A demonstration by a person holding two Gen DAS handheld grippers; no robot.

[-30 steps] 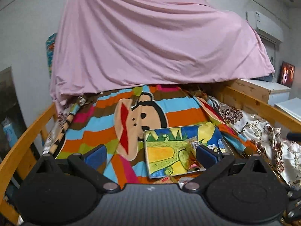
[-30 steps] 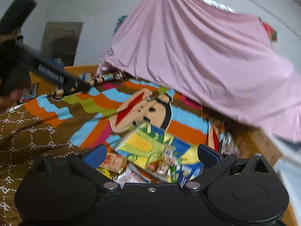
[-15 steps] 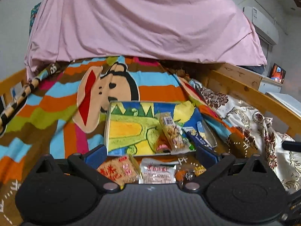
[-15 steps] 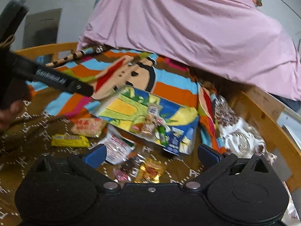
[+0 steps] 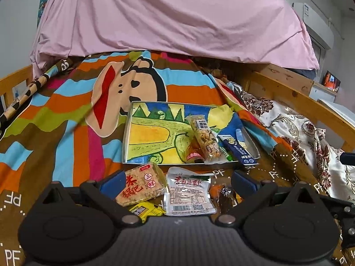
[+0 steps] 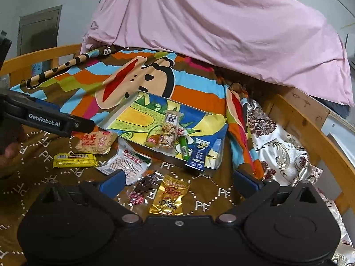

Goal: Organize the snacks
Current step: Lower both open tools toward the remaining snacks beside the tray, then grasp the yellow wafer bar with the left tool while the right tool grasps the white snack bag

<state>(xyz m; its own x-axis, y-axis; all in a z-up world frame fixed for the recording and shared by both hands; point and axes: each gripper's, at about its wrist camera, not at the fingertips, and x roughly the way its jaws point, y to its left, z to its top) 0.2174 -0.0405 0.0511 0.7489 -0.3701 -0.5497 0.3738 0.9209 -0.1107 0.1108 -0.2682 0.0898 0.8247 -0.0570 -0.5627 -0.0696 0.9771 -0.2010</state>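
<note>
A shallow tray (image 5: 150, 135) with a dinosaur drawing lies on the bed. It holds a nut bar (image 5: 205, 137), a blue pack (image 5: 238, 149) and a red sausage (image 5: 193, 154). In front of it, on the brown blanket, lie a rice cracker pack (image 5: 142, 184), a white pouch (image 5: 188, 190) and a yellow bar (image 5: 146, 209). My left gripper (image 5: 177, 181) hangs open just above the cracker pack and pouch. My right gripper (image 6: 178, 181) is open over a gold pack (image 6: 169, 196) and a dark candy pack (image 6: 142, 188). The tray (image 6: 131, 119) sits beyond them.
A striped cartoon blanket (image 5: 66, 115) covers the bed, with a pink sheet (image 5: 173, 22) draped behind. Wooden rails (image 6: 310, 133) bound the bed on the right and left. A floral cloth (image 5: 295, 130) lies at the right. The left gripper's finger (image 6: 66, 123) reaches in over the cracker pack.
Both grippers have tilted down and come closer to the bed. The loose snack packs in front of the tray now show between the fingers. Both stay open.
</note>
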